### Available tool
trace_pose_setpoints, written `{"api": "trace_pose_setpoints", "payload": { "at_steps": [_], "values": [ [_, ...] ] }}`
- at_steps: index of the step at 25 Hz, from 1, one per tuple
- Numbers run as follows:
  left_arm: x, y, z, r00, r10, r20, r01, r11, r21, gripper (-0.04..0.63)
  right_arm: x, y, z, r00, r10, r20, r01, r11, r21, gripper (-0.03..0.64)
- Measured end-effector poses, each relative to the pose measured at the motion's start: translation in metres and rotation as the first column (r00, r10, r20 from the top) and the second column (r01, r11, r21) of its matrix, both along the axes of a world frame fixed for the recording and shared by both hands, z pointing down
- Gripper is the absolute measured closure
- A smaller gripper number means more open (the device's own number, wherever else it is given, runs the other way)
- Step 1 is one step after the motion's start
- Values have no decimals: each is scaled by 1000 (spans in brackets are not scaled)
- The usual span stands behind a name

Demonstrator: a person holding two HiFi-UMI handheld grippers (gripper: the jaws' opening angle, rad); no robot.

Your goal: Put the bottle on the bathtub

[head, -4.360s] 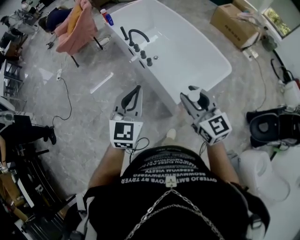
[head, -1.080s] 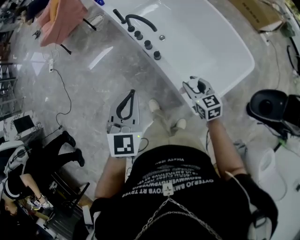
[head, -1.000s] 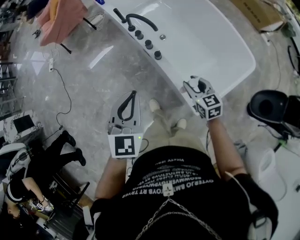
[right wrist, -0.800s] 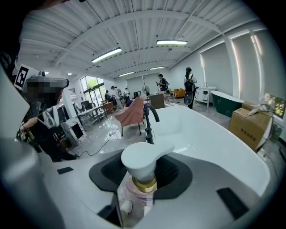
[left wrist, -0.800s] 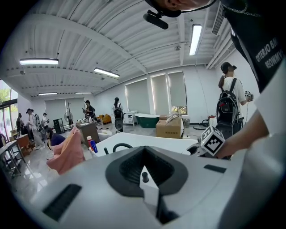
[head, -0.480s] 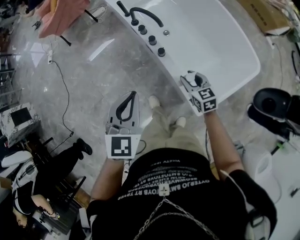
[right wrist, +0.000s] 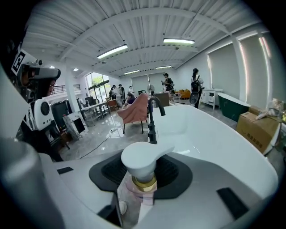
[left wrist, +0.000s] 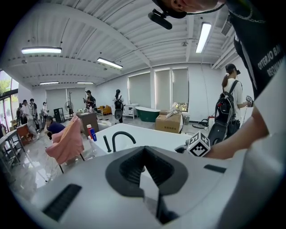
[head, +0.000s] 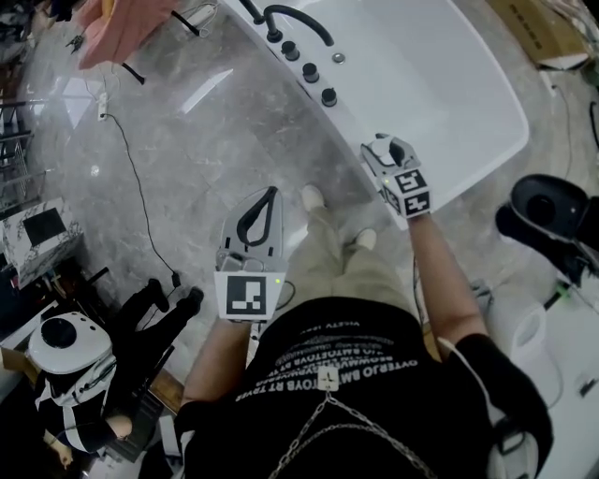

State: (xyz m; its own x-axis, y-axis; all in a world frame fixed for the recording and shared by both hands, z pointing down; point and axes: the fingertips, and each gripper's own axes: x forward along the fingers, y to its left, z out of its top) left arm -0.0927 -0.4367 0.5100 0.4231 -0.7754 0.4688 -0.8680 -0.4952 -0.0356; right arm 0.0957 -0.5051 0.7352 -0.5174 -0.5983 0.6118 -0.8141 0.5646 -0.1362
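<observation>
My right gripper [head: 393, 157] is shut on a bottle [head: 380, 147] with a white pump head, a gold collar and a pale pink body [right wrist: 142, 164]. It hovers over the floor just at the near rim of the white bathtub [head: 440, 112]. In the right gripper view the tub [right wrist: 214, 147] and its black faucet [right wrist: 154, 112] lie straight ahead. My left gripper [head: 271, 193] hangs over the grey floor to the left, well short of the tub, shut with nothing in it [left wrist: 145, 154].
Black faucet [head: 292, 15] and knobs [head: 312, 72] sit on the tub's left rim. A pink cloth [head: 122, 23] drapes a chair at far left. A cable [head: 140, 187] crosses the floor. A person [head: 80, 360] crouches at lower left. A black round object [head: 547, 208] stands at the right.
The right gripper with the bottle has moved a little forward, closer to the tub's near rim. The left gripper has barely moved. The person at lower left has shifted.
</observation>
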Motion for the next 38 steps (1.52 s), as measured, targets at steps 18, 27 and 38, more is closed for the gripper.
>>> {"api": "trace_pose_setpoints", "payload": {
  "at_steps": [18, 27, 38],
  "values": [
    [1, 14, -11, 999, -30, -29, 31, 999, 12, 594, 11, 8, 12, 1000, 12, -15, -13, 999, -53, 448],
    [1, 35, -17, 998, -50, -25, 51, 998, 34, 594, 15, 18, 10, 1000, 1, -19, -2, 998, -69, 412],
    [0, 43, -9, 998, -61, -28, 62, 998, 19, 594, 14, 9, 14, 996, 32, 89, -26, 997, -68, 403]
  ]
}}
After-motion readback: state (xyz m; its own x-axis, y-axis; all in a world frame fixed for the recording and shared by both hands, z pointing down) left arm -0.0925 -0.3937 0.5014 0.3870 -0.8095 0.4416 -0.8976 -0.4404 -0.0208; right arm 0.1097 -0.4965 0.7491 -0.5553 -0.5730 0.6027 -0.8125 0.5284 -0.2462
